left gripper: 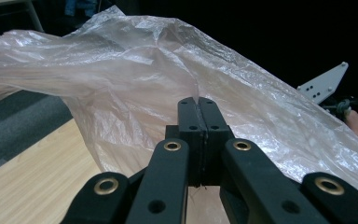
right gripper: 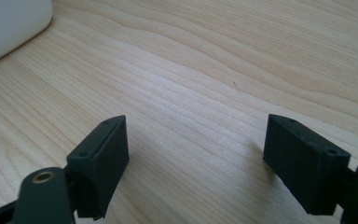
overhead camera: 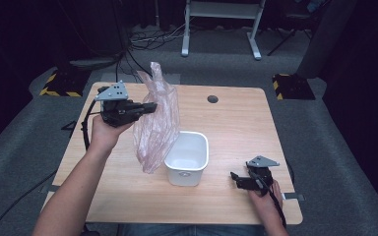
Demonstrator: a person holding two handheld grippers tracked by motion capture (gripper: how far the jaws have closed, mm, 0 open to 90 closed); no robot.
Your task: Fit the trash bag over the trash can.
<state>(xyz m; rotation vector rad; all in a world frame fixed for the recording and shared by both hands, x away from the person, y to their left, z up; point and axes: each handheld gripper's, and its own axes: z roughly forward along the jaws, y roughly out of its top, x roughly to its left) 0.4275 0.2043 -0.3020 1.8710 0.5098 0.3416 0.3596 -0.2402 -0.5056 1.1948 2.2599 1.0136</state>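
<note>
Above a wooden table (overhead camera: 236, 123), the left gripper (overhead camera: 150, 106) holds a thin pinkish plastic bag (overhead camera: 155, 123) aloft, jaws clamped together on the film, its lower end hanging beside the white bin (overhead camera: 187, 158). The right gripper (overhead camera: 234, 176) rests low near the table's front edge, jaws wide apart and empty.

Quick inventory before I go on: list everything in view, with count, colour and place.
plastic bag: one, clear pinkish, hanging from the left gripper over the table, beside the bin
bin: one, white, open, mid-table
table: one, light wood, with a dark round hole near its far edge
desk frame: one, white, on the floor beyond
left gripper: one, black, shut on the plastic bag, raised
right gripper: one, black, open, low over the table's right side
</note>
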